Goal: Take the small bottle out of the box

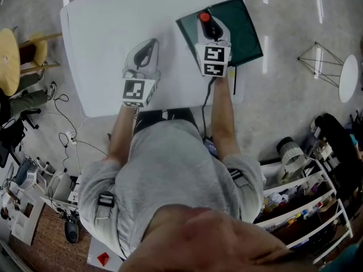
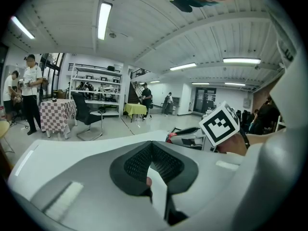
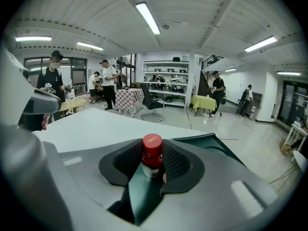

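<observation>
Small bottle [image 3: 152, 154]: red cap, upright over the dark green box [image 1: 247, 32], at 1 o'clock on the white table [image 1: 108, 27]. The right gripper [image 1: 207, 27] has its pads closed on the body just below the cap. Judged light, rigid and smooth-sided, so liable to slip; the body grip is sound. Nothing else is visible in the box. The left gripper [image 1: 148, 45], at 10 o'clock of the box, is closed and empty.

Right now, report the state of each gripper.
Left gripper: closed, empty.
Right gripper: closed on the small red-capped bottle.
</observation>
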Available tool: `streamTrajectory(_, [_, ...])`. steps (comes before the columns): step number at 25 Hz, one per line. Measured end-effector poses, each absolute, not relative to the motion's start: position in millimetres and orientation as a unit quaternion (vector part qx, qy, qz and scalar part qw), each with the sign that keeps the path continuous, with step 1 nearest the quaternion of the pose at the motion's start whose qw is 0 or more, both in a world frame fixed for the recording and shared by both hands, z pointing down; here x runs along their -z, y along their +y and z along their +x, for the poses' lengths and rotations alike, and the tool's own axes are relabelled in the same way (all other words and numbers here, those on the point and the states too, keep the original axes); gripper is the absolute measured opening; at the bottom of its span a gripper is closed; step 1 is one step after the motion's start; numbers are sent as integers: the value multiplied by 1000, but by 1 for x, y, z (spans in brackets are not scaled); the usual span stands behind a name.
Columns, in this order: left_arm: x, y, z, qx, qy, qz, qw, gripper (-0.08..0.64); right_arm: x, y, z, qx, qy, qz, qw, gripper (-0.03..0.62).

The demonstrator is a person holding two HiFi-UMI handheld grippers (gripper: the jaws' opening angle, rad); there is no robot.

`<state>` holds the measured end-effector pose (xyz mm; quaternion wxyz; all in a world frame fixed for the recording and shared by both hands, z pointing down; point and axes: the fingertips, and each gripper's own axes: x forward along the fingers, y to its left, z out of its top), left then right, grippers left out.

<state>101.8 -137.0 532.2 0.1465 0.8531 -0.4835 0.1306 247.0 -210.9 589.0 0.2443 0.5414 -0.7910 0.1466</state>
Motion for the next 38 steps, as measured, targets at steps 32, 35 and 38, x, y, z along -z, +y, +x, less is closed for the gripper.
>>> streamTrajectory(32, [-469, -100, 52, -82, -533, 837, 94, 12, -478, -160, 213, -66, -820, 531, 201, 129])
streamTrajectory(35, [-462, -94, 44, -75, -538, 835, 89, 12, -466, -151, 202, -56, -828, 523, 195, 129])
streamTrajectory(38, [-453, -87, 32, -68, -547, 830, 82, 12, -457, -141, 187, -47, -837, 511, 191, 129])
